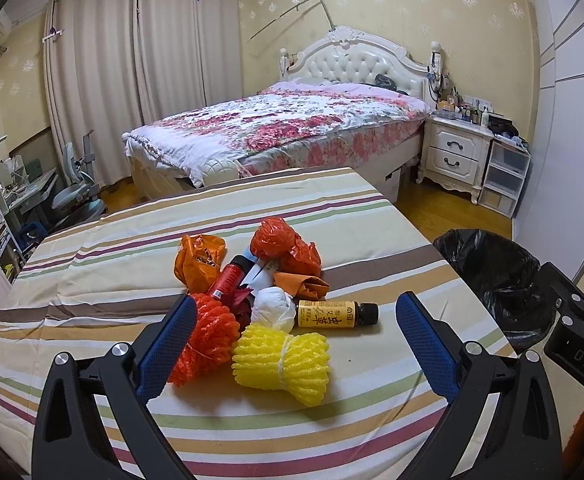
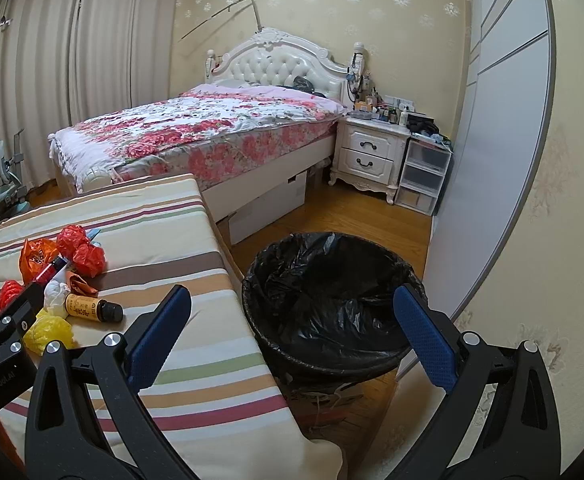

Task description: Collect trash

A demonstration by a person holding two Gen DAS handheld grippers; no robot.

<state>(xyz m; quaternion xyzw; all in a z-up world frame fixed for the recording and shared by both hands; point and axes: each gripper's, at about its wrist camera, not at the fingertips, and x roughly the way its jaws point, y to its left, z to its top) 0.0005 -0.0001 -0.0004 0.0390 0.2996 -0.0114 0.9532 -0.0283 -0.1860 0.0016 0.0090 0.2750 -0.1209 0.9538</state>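
Note:
A heap of trash lies on the striped tabletop: a yellow foam net, an orange foam net, a white paper wad, a small brown bottle with a yellow label, a red tube, and crumpled red and orange bags. My left gripper is open, its fingers on either side of the yellow net, above it. My right gripper is open and empty above the rim of the black-lined bin, which stands on the floor right of the table.
The bin also shows in the left wrist view. The bottle lies closest to the table's right edge. A flowered bed, a white nightstand and plastic drawers stand behind. A wardrobe wall is on the right.

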